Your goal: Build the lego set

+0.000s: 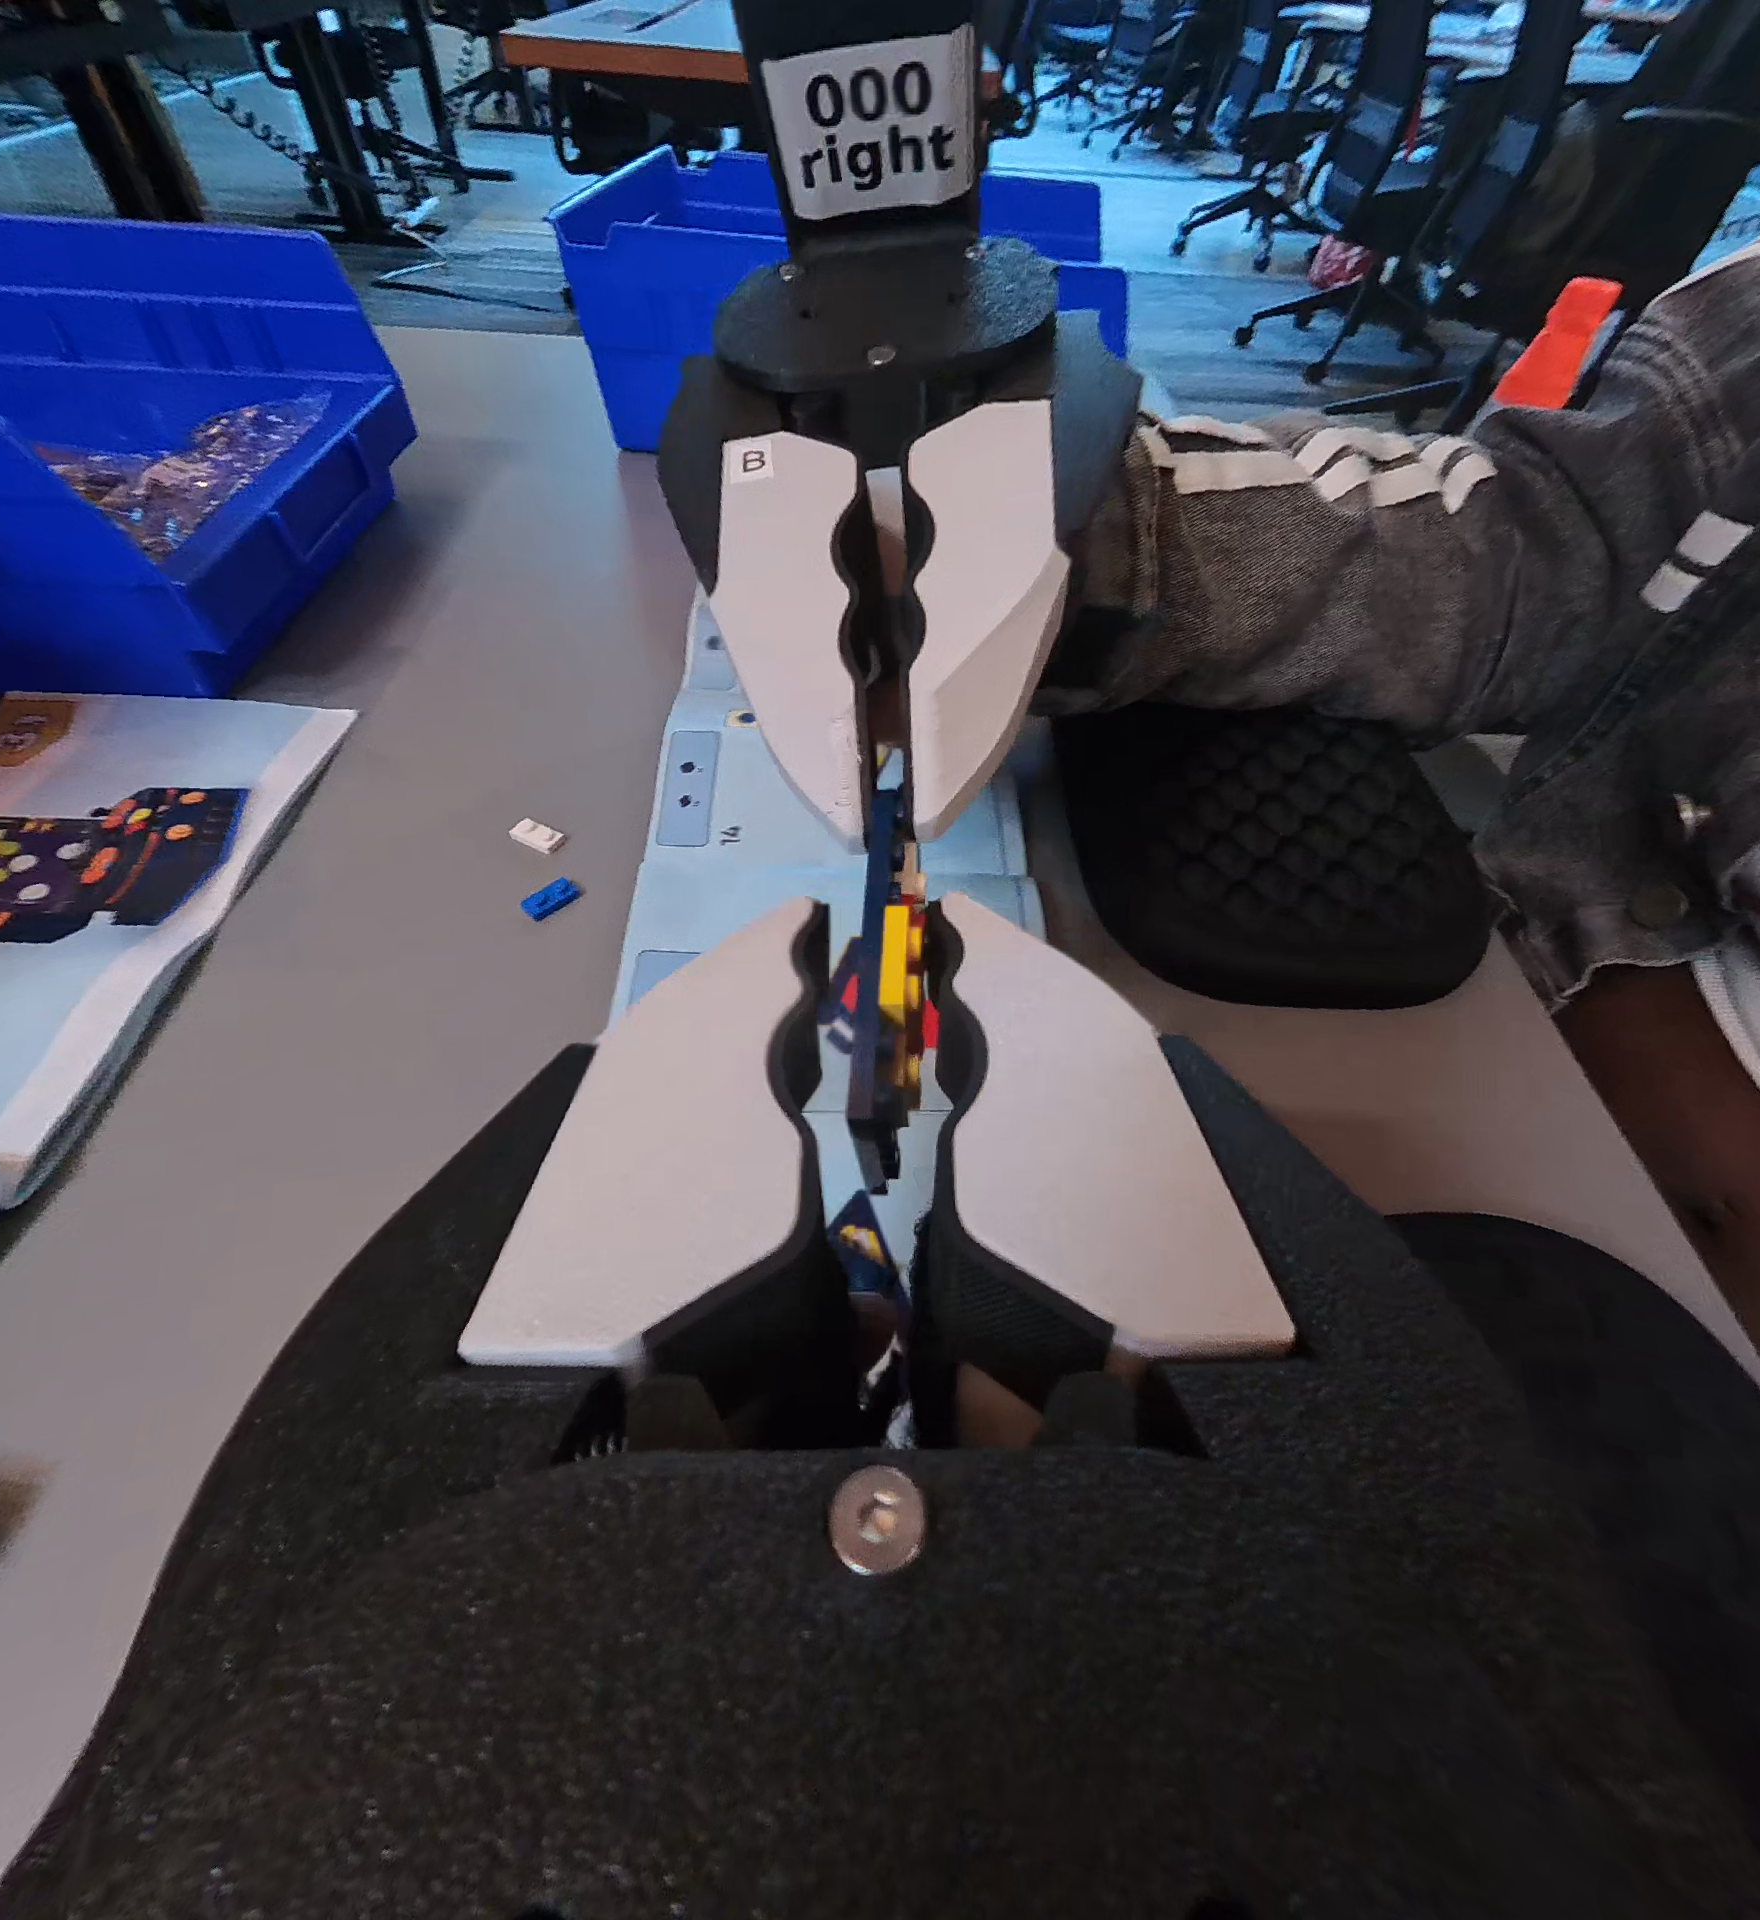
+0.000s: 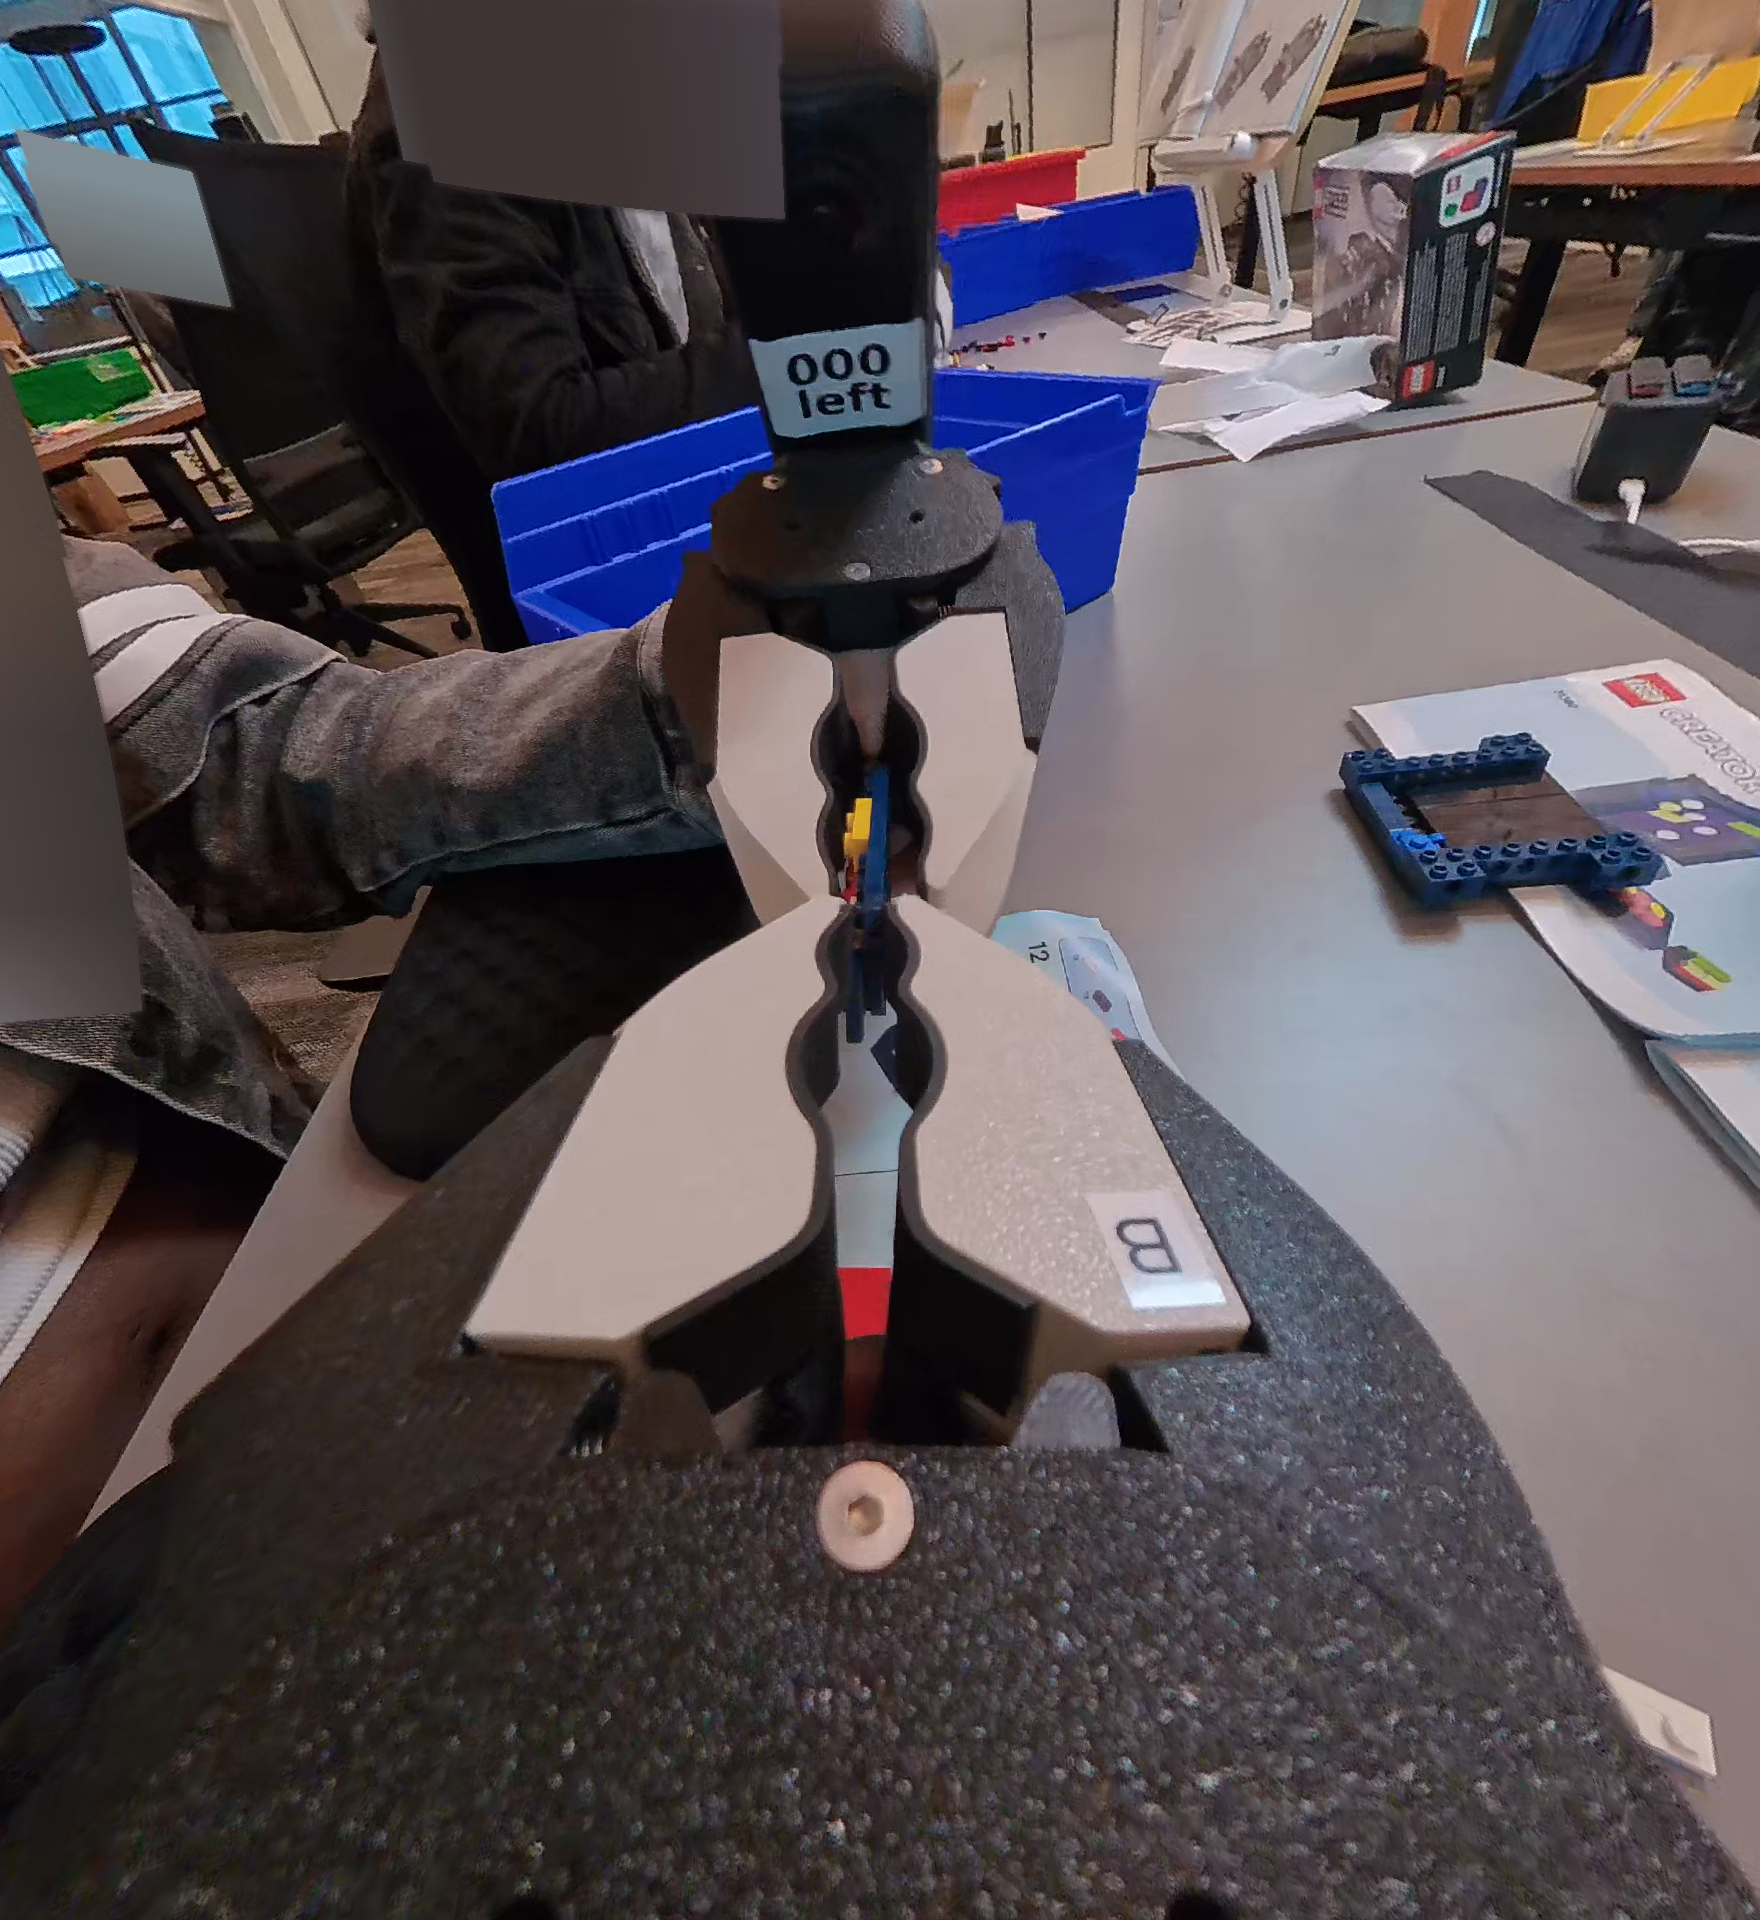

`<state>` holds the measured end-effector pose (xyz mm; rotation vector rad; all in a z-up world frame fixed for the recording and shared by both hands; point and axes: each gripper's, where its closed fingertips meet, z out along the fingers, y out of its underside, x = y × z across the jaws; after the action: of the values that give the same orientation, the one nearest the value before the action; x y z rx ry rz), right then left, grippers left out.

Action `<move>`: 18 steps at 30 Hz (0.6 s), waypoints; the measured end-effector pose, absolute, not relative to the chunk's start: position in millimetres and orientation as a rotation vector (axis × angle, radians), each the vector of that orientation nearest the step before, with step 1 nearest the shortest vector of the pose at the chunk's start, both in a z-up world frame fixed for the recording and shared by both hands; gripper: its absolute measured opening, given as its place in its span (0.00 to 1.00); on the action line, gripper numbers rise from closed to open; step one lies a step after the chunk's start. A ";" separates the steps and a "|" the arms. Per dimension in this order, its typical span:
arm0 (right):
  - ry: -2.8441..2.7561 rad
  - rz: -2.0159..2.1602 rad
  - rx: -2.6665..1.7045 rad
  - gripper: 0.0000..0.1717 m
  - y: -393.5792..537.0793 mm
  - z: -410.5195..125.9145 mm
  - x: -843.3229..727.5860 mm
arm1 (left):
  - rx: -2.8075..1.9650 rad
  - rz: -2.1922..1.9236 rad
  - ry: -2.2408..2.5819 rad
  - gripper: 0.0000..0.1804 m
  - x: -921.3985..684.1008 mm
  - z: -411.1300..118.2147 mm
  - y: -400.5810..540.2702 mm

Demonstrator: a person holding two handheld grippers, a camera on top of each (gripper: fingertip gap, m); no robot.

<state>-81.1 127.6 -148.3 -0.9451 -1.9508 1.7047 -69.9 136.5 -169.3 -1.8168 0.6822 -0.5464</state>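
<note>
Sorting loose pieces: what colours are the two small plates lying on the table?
One white plate, one blue plate; clearest in the left wrist view.

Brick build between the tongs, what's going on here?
A person holds two tongs tip to tip over a booklet on the grey table. The right tongs pinch one end of a thin dark-blue plate assembly with yellow and red bricks; the left tongs flank its other end, contact unclear.

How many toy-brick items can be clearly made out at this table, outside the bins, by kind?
Loose small plates on the table: 2 (white plate, blue plate)
Multicolour brick assembly: 1
Dark blue brick frame on the booklet: 1
Total: 4
</note>
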 end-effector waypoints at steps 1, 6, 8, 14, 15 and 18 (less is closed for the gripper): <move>-1.952 1.698 -0.961 0.03 128.6 -149.7 -81.8 | -1.821 -0.514 0.691 0.10 -71.5 -170.3 137.4; -1.972 1.697 -1.030 0.03 130.7 -156.9 -83.5 | -1.809 -0.389 0.742 0.10 -72.4 -172.4 140.2; -1.986 1.685 -1.047 0.03 130.5 -159.9 -83.8 | -1.804 -0.395 0.746 0.08 -71.6 -172.4 140.0; -1.975 1.716 -1.093 0.03 129.6 -161.1 -85.0 | -1.823 -0.438 0.736 0.04 -71.4 -174.1 138.0; -1.961 1.740 -1.114 0.03 130.2 -160.5 -85.5 | -1.822 -0.438 0.731 0.04 -71.7 -173.5 138.4; -1.942 1.785 -1.186 0.03 131.7 -162.9 -86.8 | -1.836 -0.437 0.734 0.04 -71.6 -176.4 138.4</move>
<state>-86.8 131.7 -162.9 -1.1858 -1.9424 1.7854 -71.6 138.4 -176.4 -1.8365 0.7341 -0.4372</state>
